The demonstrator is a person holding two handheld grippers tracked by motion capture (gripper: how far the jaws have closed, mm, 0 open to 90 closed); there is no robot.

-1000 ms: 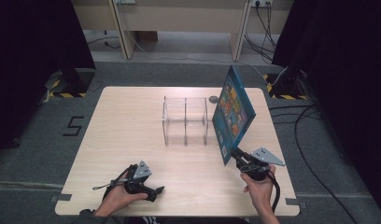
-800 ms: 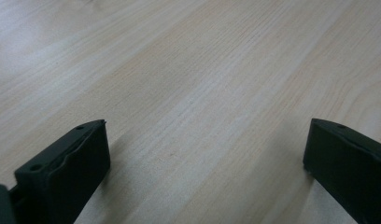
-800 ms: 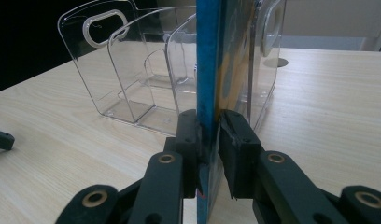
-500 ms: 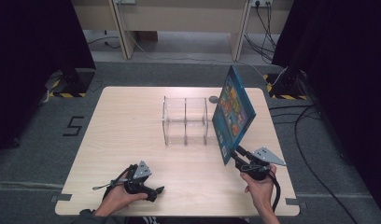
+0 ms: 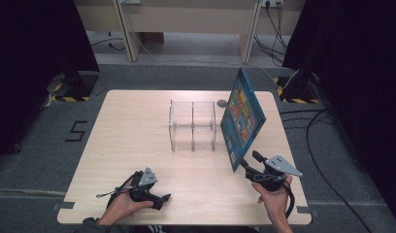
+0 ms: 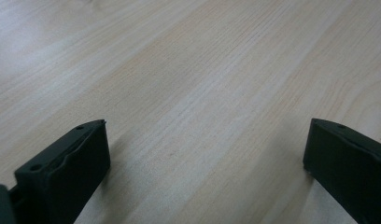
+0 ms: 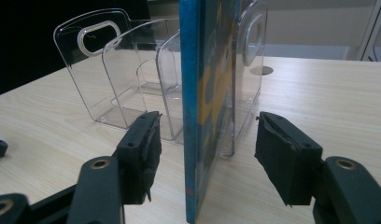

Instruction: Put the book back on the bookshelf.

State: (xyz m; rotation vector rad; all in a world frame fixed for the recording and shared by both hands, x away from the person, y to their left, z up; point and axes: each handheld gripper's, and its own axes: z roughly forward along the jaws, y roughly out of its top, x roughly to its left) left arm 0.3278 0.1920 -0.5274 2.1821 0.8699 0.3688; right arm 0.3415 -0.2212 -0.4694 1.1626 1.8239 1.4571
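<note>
A blue picture book (image 5: 242, 121) stands on edge at the right end of a clear plastic rack (image 5: 192, 125), and its near corner sticks out toward me. In the right gripper view the book's spine (image 7: 191, 107) rises between the two jaws with a gap on each side. My right gripper (image 5: 249, 161) is open around that corner, its jaws having just been opening, and the pads do not touch the book. My left gripper (image 5: 159, 199) rests low over the bare tabletop near the front edge, open (image 6: 205, 144) with nothing between its jaws.
The rack's clear dividers (image 7: 109, 70) stand just left of the book. A round grey grommet (image 5: 222, 103) sits in the wooden table (image 5: 128, 126) behind the rack. Cables trail on the floor to the right.
The right gripper's jaws have spread apart off the book's near corner, and the book stays standing in the rack. The left hand has not moved.
</note>
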